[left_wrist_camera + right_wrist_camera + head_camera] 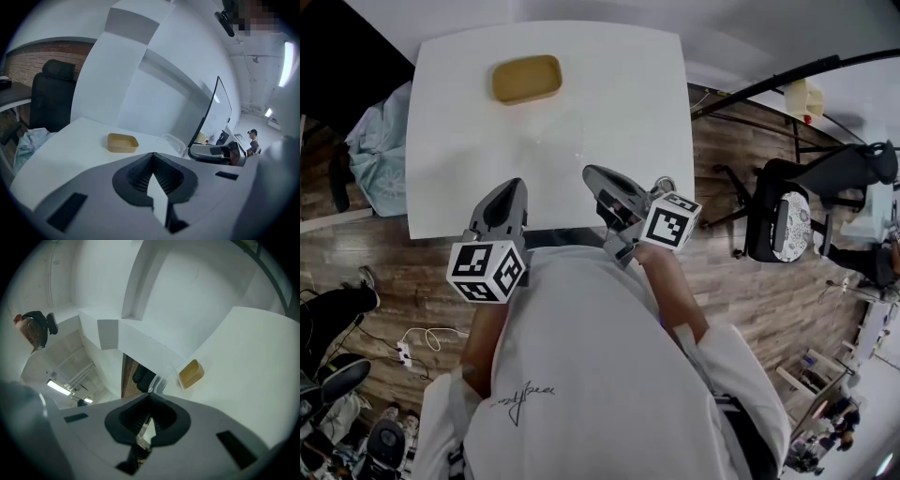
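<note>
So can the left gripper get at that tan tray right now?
Probably yes: only bare table lies between the left gripper and the tan tray, with the clear container off to one side. Its fingers are shut.

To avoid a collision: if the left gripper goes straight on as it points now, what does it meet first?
Probably the tan tray, far across the white table; the left gripper would pass just left of the clear container. Depth is unclear.
</note>
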Tool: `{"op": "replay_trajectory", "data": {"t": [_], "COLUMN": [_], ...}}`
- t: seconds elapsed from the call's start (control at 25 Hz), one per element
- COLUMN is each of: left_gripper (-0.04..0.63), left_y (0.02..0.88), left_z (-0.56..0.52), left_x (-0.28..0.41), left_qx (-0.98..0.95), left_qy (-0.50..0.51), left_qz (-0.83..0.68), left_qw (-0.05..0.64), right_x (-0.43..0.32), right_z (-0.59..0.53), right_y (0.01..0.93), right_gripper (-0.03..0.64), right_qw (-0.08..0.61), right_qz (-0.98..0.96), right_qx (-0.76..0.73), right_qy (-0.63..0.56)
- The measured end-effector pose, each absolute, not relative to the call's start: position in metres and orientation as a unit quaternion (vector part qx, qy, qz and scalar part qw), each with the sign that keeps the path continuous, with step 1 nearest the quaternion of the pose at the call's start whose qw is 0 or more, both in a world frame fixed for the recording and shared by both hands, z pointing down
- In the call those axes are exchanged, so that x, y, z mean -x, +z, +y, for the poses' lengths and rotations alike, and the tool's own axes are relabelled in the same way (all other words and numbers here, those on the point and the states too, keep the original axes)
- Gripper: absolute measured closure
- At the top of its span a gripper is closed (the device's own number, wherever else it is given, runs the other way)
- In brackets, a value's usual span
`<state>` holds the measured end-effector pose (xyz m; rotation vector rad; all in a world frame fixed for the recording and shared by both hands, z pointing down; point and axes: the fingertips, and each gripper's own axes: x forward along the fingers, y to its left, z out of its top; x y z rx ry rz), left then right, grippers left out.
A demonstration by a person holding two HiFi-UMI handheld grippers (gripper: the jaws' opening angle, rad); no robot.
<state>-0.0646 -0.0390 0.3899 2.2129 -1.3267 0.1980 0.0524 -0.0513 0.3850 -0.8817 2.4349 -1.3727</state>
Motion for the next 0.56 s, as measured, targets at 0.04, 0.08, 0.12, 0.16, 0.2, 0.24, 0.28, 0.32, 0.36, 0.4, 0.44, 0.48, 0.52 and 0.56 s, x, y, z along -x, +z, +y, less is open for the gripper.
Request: {"op": "replay_trajectory", "data": {"t": [0.04,0.08,0.12,0.16,0.2,0.24,0.28,0.32,0.36,0.4,0.44,0.48,0.52,0.56], "left_gripper": [0.591,0.591,0.591,0.591,0.591,0.591,0.591,0.591,0.591,0.591,0.591,0.591,0.591,0.591], "left_y": [0.3901,0.3902,0.3903,0.3904,0.3905,0.3906,0.3906,0.3905,0.3905,0.3905,0.3906,0.3906,0.3907,0.3908], "left_z": [-0.0386,-0.0384,-0.0382,-0.0381,-0.0378,-0.0373,-0.0368,-0.0363,-0.0359,-0.0358,-0.0359,-0.0361,-0.0362,-0.0364], "left_x": [0.0643,0.0638,0.0631,0.0624,0.0619,0.0617,0.0615,0.0613,0.0609,0.0603,0.0595,0.0588,0.0581,0.0575], "left_qx": [-0.823,-0.823,-0.823,-0.823,-0.823,-0.823,-0.824,-0.823,-0.823,-0.823,-0.823,-0.823,-0.823,-0.823], "left_qy": [0.073,0.073,0.073,0.073,0.072,0.072,0.071,0.072,0.072,0.072,0.072,0.072,0.072,0.072], "left_qz": [-0.493,-0.493,-0.493,-0.492,-0.492,-0.492,-0.492,-0.492,-0.492,-0.492,-0.492,-0.492,-0.491,-0.491], "left_qw": [0.273,0.273,0.273,0.273,0.273,0.274,0.274,0.274,0.274,0.274,0.274,0.275,0.275,0.274], "right_x": [-0.0523,-0.0526,-0.0530,-0.0535,-0.0539,-0.0540,-0.0542,-0.0544,-0.0549,-0.0555,-0.0562,-0.0568,-0.0573,-0.0577], "right_z": [-0.0506,-0.0500,-0.0495,-0.0491,-0.0486,-0.0480,-0.0474,-0.0468,-0.0464,-0.0463,-0.0464,-0.0466,-0.0469,-0.0471], "right_y": [0.3849,0.3848,0.3847,0.3846,0.3846,0.3844,0.3842,0.3838,0.3833,0.3829,0.3825,0.3821,0.3817,0.3813], "right_gripper": [0.606,0.606,0.606,0.606,0.606,0.606,0.606,0.606,0.606,0.606,0.606,0.606,0.606,0.606], "right_qw": [0.105,0.105,0.105,0.105,0.105,0.105,0.105,0.105,0.105,0.105,0.104,0.104,0.104,0.104], "right_qz": [0.826,0.827,0.827,0.827,0.827,0.827,0.827,0.828,0.828,0.828,0.828,0.829,0.829,0.830], "right_qx": [0.299,0.299,0.299,0.299,0.300,0.300,0.300,0.300,0.299,0.299,0.299,0.299,0.299,0.298], "right_qy": [-0.465,-0.465,-0.465,-0.464,-0.464,-0.464,-0.463,-0.463,-0.463,-0.462,-0.462,-0.461,-0.461,-0.460]}}
